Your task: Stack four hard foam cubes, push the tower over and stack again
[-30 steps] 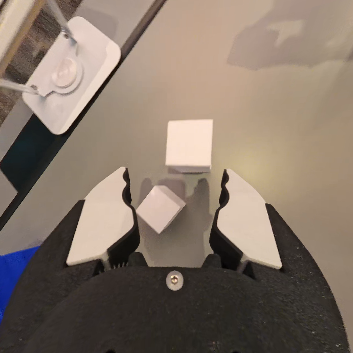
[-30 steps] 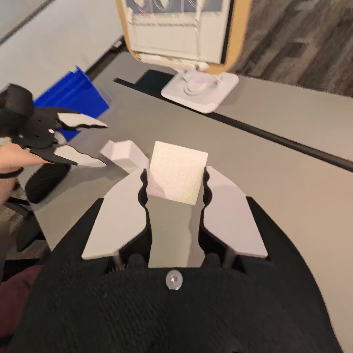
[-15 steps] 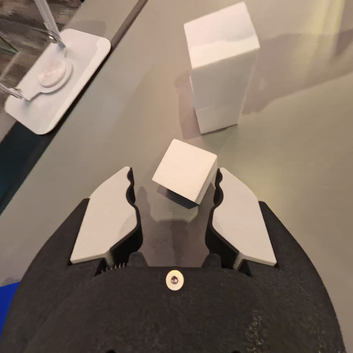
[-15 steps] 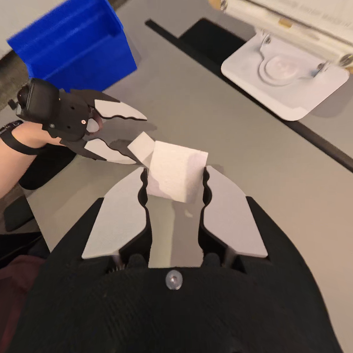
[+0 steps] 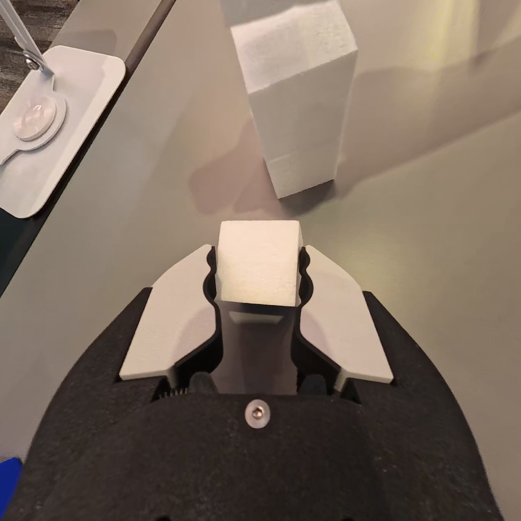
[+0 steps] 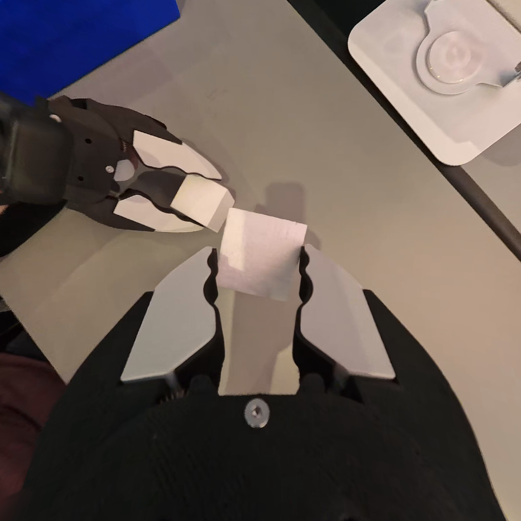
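My left gripper [image 5: 258, 248] is shut on a white foam cube [image 5: 258, 267] and holds it just above the grey table. A stack of two white cubes [image 5: 298, 112] stands straight ahead of it, a short gap away. My right gripper [image 6: 258, 249] is shut on another white cube [image 6: 263, 267] and looks steeply down at the table. In the right wrist view the left gripper [image 6: 208, 203] and its cube [image 6: 201, 201] sit just left of my held cube, almost touching it. The stack does not show clearly in that view.
A white stand base [image 5: 53, 127] lies beyond a dark gap between tables [image 5: 135, 56]; both show in the right wrist view, base [image 6: 439, 73] and gap [image 6: 423, 158]. A blue bin [image 6: 70, 36] stands at the far left. Tip to tip, the grippers are about 15 cm apart.
My left gripper has closed on the loose tilted cube, which now sits square between the fingers, and come nearer the stack. My right gripper has tipped downward and carried its cube close to the left gripper.
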A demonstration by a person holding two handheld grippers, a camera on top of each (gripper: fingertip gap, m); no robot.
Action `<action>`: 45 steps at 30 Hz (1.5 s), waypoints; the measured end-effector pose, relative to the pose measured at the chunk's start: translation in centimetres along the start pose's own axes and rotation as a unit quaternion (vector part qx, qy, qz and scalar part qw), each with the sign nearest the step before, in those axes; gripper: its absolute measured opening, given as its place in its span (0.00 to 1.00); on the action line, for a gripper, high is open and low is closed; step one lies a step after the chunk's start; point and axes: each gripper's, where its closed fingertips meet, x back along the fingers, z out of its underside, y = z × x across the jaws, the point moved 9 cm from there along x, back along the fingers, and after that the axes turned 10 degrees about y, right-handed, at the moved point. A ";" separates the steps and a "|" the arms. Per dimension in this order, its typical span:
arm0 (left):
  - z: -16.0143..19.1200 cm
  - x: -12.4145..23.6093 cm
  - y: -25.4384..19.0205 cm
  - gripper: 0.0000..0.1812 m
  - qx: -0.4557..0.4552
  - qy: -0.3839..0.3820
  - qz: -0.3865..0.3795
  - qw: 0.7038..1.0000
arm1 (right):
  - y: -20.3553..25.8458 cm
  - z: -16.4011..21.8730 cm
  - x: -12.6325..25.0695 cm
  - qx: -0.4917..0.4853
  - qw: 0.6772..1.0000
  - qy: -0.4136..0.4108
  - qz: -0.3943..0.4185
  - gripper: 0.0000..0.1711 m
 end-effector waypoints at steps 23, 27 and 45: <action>-1.0 2.4 -1.4 0.31 -0.006 -0.030 -0.012 0.999 | 0.4 0.0 -0.6 0.051 0.998 0.009 0.031 0.47; -3.8 5.7 -0.5 0.31 0.023 -0.047 -0.025 0.998 | -0.6 1.7 3.5 0.054 0.997 -0.049 -0.002 0.47; -15.9 7.2 -0.3 0.31 0.144 -0.002 -0.046 0.989 | -12.3 13.9 12.9 -0.167 0.974 -0.150 -0.018 0.45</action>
